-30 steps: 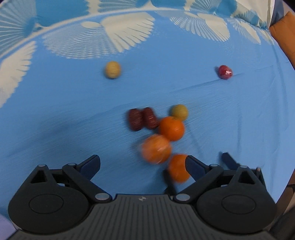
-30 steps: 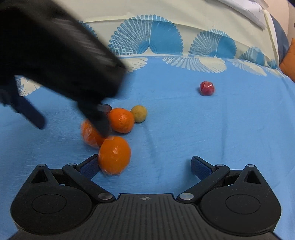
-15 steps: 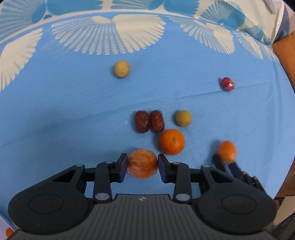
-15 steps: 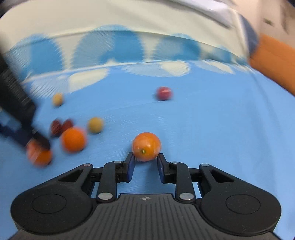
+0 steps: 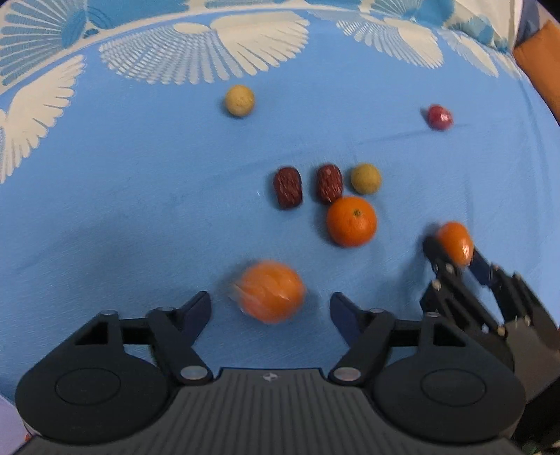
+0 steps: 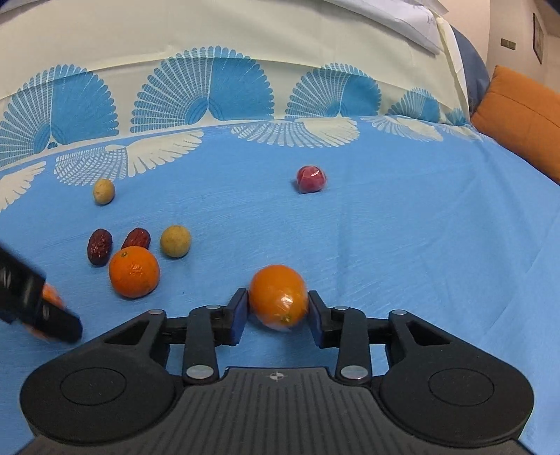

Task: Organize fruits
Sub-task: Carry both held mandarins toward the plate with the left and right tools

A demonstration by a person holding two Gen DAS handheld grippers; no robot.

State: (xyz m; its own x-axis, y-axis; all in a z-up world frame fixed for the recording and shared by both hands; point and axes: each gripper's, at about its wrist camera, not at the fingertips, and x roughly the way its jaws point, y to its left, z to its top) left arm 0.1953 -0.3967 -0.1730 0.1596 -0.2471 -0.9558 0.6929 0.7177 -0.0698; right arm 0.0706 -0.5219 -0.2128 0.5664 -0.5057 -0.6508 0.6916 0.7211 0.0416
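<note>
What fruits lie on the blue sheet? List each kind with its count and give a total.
Oranges: 3
Red dates: 2
Tan round fruits: 2
Red wrapped fruit: 1
Total: 8

The setting looks like a room in a home, most likely a bedroom or living room. The work surface is soft and covered with a sky-blue cotton sheet printed with cream and blue fan-shaped feather motifs, wrinkled like bedding rather than a tabletop. A rust-orange fabric cushion rests at the sheet's right edge, beside a dark blue rounded upholstered edge. Behind them stands a plain cream wall carrying a small wall plate and a small dark framed picture.
</note>
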